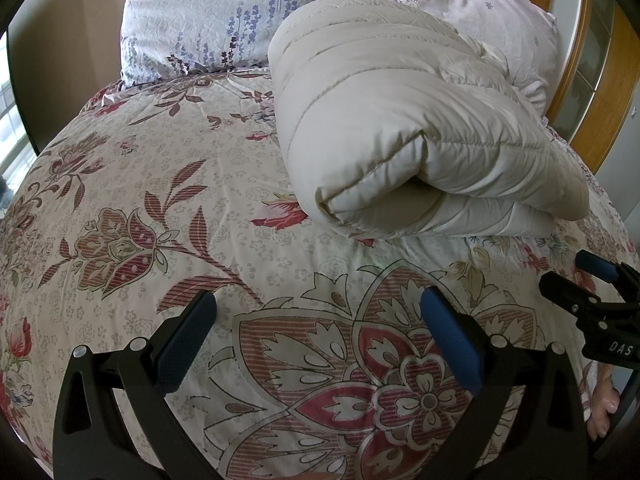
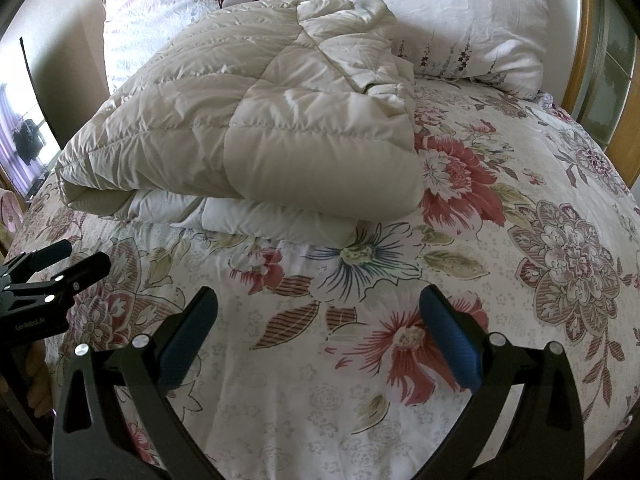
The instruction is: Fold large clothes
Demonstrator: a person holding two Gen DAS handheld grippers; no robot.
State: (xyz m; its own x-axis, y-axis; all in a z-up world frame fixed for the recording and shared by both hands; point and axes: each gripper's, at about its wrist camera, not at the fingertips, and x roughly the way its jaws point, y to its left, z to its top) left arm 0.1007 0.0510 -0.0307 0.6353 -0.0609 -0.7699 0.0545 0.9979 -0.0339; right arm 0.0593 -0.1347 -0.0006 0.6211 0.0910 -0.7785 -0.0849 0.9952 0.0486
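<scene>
A beige quilted puffer garment (image 1: pixel 400 128) lies folded into a thick bundle on the floral bed; it also shows in the right wrist view (image 2: pixel 248 128). My left gripper (image 1: pixel 318 320) is open and empty, hovering over the bedspread in front of the bundle's left end. My right gripper (image 2: pixel 318 316) is open and empty, over the bedspread in front of the bundle's right end. The right gripper also shows at the right edge of the left wrist view (image 1: pixel 576 276), and the left gripper at the left edge of the right wrist view (image 2: pixel 80 256).
A floral bedspread (image 1: pixel 160 220) covers the bed. Two pale floral pillows (image 1: pixel 200 16) (image 2: pixel 460 20) lie at the head behind the bundle. A wooden headboard (image 1: pixel 600 92) stands at the right. A window is at the far left.
</scene>
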